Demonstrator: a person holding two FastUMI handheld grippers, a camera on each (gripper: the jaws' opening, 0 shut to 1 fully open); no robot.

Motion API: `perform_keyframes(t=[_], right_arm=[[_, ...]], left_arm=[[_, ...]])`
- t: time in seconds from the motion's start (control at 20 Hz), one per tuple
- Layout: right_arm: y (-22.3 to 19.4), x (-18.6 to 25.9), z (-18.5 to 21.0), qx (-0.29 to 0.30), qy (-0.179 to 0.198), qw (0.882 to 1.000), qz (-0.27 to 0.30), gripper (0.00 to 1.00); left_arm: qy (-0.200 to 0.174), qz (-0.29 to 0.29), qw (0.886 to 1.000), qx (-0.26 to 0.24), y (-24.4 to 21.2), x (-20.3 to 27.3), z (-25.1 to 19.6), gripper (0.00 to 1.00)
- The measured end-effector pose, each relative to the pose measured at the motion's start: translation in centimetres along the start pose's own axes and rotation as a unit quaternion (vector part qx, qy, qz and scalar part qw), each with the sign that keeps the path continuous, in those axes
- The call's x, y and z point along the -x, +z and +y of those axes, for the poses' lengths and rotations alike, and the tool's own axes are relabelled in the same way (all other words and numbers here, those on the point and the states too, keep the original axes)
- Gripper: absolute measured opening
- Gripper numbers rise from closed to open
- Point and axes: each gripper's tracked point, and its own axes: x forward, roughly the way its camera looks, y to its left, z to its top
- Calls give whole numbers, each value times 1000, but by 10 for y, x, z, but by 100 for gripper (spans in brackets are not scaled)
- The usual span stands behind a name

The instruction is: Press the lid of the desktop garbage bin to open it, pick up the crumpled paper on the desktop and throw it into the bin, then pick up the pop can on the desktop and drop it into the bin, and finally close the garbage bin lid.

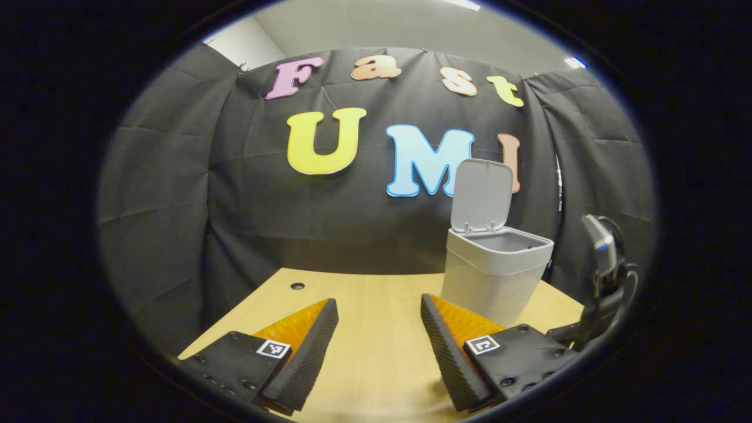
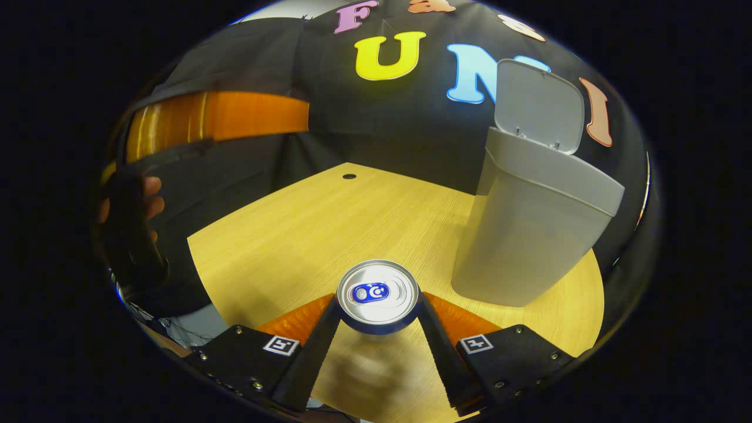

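The right gripper (image 2: pixel 377 320) clamps the upright pop can (image 2: pixel 378 294) between its fingertips, with the open-lidded garbage bin (image 2: pixel 529 223) ahead and to its right, while the left gripper (image 1: pixel 379 329) hangs spread apart above the desktop (image 1: pixel 376 305).

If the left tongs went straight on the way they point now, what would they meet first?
Probably nothing on the desktop: the open left tongs aim past the garbage bin, which stands right of their line, toward the booth's wall; depth is unclear.

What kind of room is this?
Probably a recording booth: a wooden desk with black cloth walls, a small bin, and tongs gripping a can.
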Motion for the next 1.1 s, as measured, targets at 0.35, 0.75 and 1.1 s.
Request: perform_keyframes(t=[0.35,0.75,1.1], right_arm=[[66,39,-23,-35,-13,996,-84,84],[129,65,-64,-50,-46,981,-184,83],[161,77,-92,-53,-79,968,-232,83]], left_arm=[[-1,3,1000,-1,-2,4,-3,95],[4,0,1000,3,-1,7,-8,95],[10,-2,1000,4,0,3,-7,95]])
